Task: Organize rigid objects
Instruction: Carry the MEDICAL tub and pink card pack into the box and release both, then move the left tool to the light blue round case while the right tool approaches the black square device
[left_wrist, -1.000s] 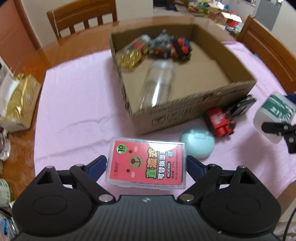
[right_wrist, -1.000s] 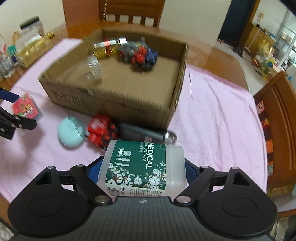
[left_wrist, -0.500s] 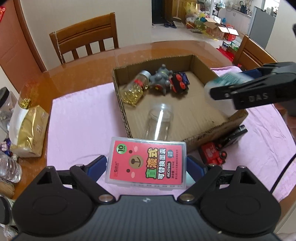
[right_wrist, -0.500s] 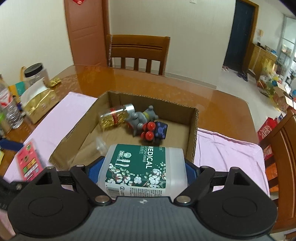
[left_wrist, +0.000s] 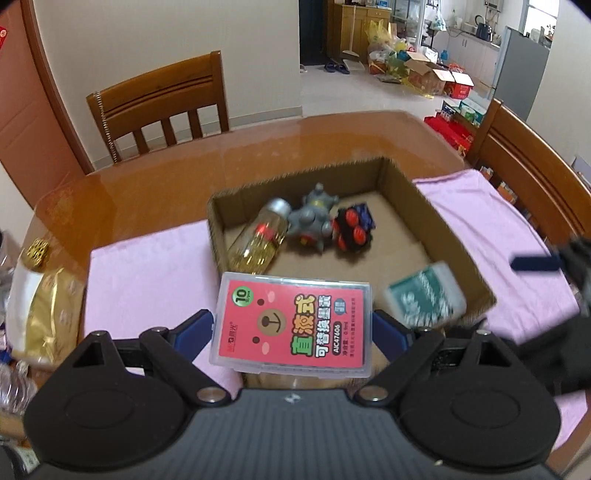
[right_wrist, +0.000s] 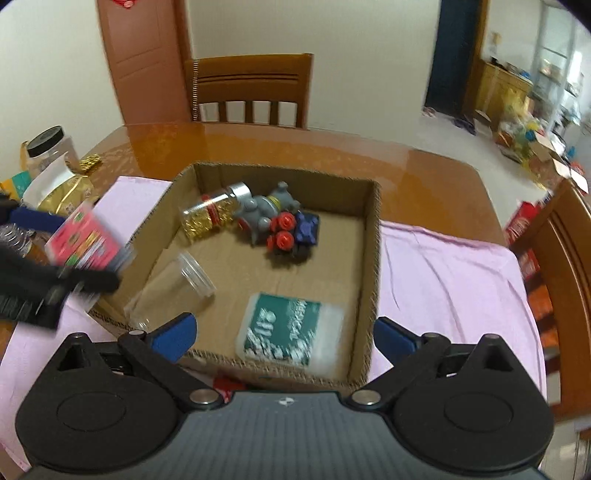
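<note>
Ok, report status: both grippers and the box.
Left gripper shut on red card case. Right gripper open, empty. Swab box inside cardboard box. Nothing blocking.

My left gripper (left_wrist: 291, 328) has its blue-padded fingers (left_wrist: 194, 328) pressed against both sides of a red refill case (left_wrist: 291, 325), which it holds flat and raised. My right gripper (right_wrist: 284, 336) hangs with its jaws spread wide and nothing between them. From the right wrist view, the left gripper shows blurred at the left edge.
</note>
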